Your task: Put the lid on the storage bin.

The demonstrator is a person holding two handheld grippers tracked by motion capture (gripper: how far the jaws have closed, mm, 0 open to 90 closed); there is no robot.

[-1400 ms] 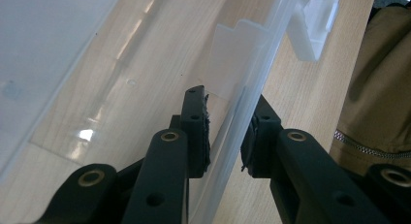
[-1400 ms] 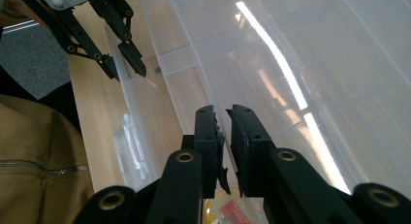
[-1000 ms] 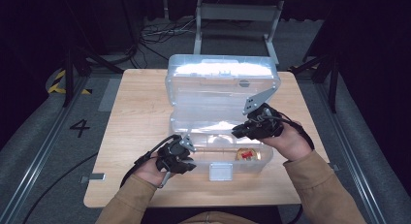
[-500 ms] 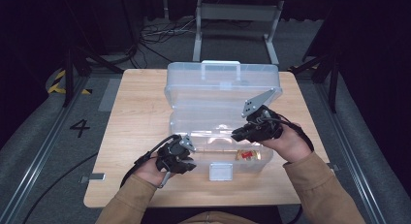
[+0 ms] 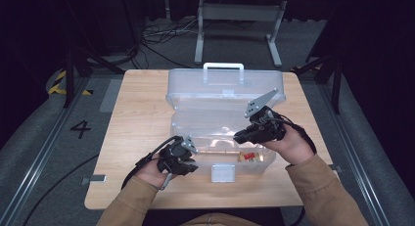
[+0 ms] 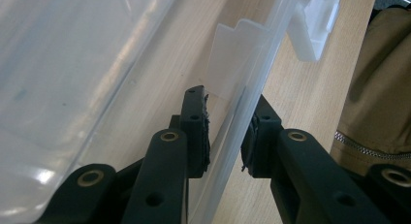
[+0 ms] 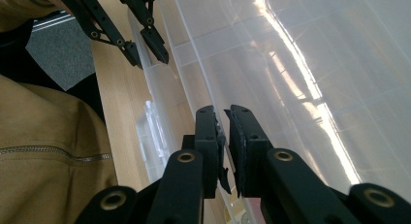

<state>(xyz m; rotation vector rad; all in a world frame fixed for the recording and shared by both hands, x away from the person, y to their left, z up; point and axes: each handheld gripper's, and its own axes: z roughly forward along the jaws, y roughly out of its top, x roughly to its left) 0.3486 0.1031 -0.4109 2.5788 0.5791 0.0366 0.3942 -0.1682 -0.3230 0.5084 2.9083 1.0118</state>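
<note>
Clear plastic storage box (image 5: pixel 222 123), lid open, mid-counter (image 5: pixel 137 113), long axis running left-right: left gripper (image 5: pixel 177 156) jaws part-open astride its near-left front wall, unpressed; right gripper (image 5: pixel 244 134) jaws nearly shut, empty, above the right interior, nearer the small red items (image 5: pixel 249 156).
</note>
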